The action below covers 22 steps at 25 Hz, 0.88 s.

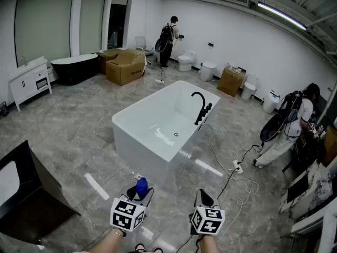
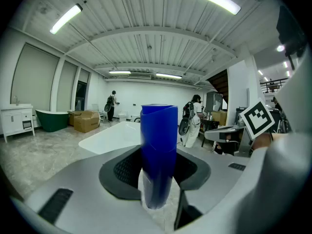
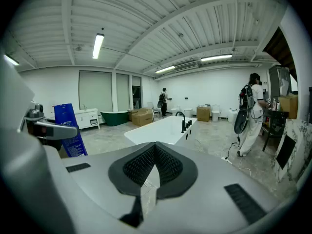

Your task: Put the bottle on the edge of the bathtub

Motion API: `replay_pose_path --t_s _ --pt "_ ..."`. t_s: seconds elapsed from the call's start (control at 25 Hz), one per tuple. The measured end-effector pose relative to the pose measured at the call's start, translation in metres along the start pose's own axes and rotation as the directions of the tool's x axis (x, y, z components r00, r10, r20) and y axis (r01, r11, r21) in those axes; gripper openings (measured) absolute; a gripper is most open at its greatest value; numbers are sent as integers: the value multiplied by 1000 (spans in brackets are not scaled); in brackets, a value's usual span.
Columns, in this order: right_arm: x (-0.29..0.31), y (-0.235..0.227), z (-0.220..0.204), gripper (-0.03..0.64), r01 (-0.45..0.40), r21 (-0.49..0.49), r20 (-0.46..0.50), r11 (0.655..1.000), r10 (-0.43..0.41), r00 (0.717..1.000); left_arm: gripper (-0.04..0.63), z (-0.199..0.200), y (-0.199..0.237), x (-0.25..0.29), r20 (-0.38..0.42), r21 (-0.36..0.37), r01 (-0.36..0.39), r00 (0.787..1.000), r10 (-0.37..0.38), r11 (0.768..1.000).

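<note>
Blue bottle (image 2: 159,130) is riding grasped in left gripper (image 1: 141,193); right gripper (image 3: 153,167) is hanging clenched, empty. Next: reaching far tub (image 1: 137,146) rim.

The lower end of the bottle (image 2: 158,130) blurs out between the jaws of the left tool (image 2: 158,174), which hides all but its top in the head view.

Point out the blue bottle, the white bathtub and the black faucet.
blue bottle (image 2: 158,150): left gripper view, middle of its body.
bathtub (image 1: 138,152): head view, near outer wall.
faucet (image 1: 201,112): head view, upright stem.
</note>
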State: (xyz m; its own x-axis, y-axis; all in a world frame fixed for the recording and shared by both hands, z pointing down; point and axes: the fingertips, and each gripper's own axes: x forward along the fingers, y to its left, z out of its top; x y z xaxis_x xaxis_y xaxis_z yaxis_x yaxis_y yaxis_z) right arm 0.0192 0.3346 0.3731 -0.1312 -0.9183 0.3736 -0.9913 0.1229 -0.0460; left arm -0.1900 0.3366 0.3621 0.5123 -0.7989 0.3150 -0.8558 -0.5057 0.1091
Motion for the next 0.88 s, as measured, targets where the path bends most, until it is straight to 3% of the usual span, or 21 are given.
replay_pose_path --t_s 0.32,0.52,0.88 --pt "4 16 1 26 3 8 -2 1000 -3 1000 170 -3 13 -4 -2 -11 12 1000 -12 1000" --pt "3 15 -2 26 16 86 8 996 -17 1000 170 -2 16 -4 2 -9 26 1000 -26 1000" --pt "5 14 -22 26 61 123 -39 991 -56 998 170 -16 23 -4 -22 -16 35 999 -36 999"
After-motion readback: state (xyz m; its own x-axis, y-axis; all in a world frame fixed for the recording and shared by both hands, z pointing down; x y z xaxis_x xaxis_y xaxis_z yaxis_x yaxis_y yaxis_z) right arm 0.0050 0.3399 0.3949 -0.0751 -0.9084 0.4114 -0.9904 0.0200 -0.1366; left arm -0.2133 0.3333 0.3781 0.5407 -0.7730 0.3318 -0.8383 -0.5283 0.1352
